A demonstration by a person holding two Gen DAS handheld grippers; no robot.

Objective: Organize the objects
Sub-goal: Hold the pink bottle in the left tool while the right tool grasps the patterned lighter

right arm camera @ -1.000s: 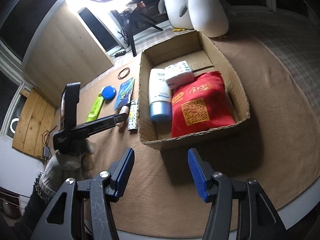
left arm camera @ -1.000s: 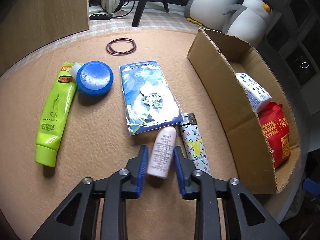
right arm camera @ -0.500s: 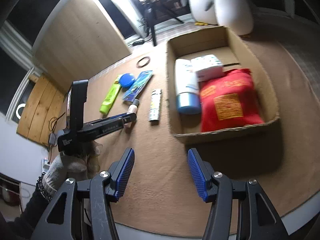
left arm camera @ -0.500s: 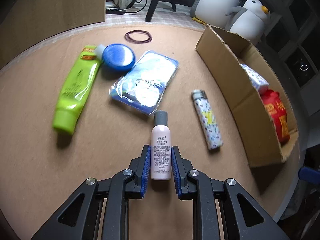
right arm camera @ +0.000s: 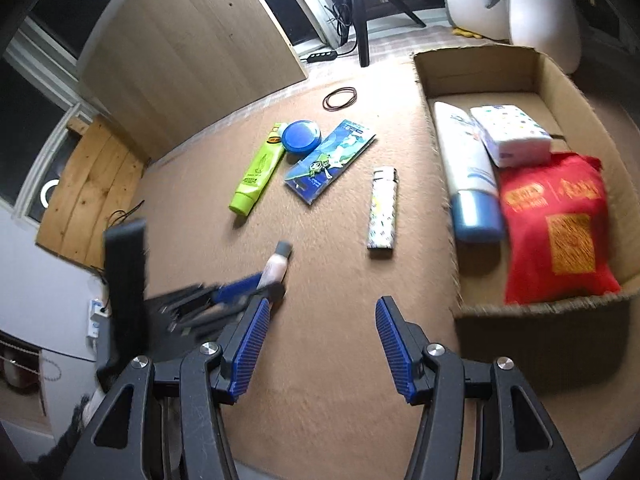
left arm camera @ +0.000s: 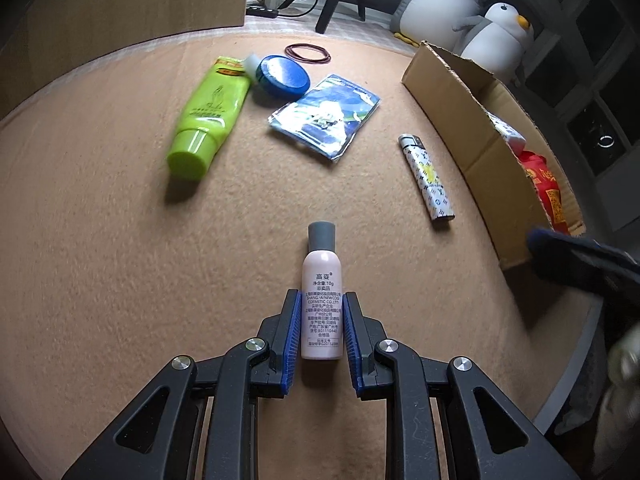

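My left gripper (left arm camera: 321,300) is shut on a small pink bottle (left arm camera: 322,300) with a grey cap, held above the tan table. The right wrist view shows the same bottle (right arm camera: 276,266) in the blurred left gripper (right arm camera: 256,284). Open and holding nothing, my right gripper (right arm camera: 322,312) hangs over the table's near part. Ahead of it lie a patterned lighter (right arm camera: 383,208), a blue packet (right arm camera: 330,160), a blue round tin (right arm camera: 301,136) and a green tube (right arm camera: 258,174). The cardboard box (right arm camera: 440,152) at the right holds a white and blue tube (right arm camera: 468,172), a small white box (right arm camera: 512,134) and a red bag (right arm camera: 556,224).
Brown rubber bands (right arm camera: 340,99) lie at the table's far side. Plush penguins (left arm camera: 468,12) sit behind the box. A wooden panel (right arm camera: 192,48) and a tripod leg (right arm camera: 362,28) stand beyond the far edge. The table's front edge runs just below my grippers.
My left gripper shut on the pink bottle and drew it back from the packet and lighter toward the near side. My right gripper swung left, from in front of the box to over the table.
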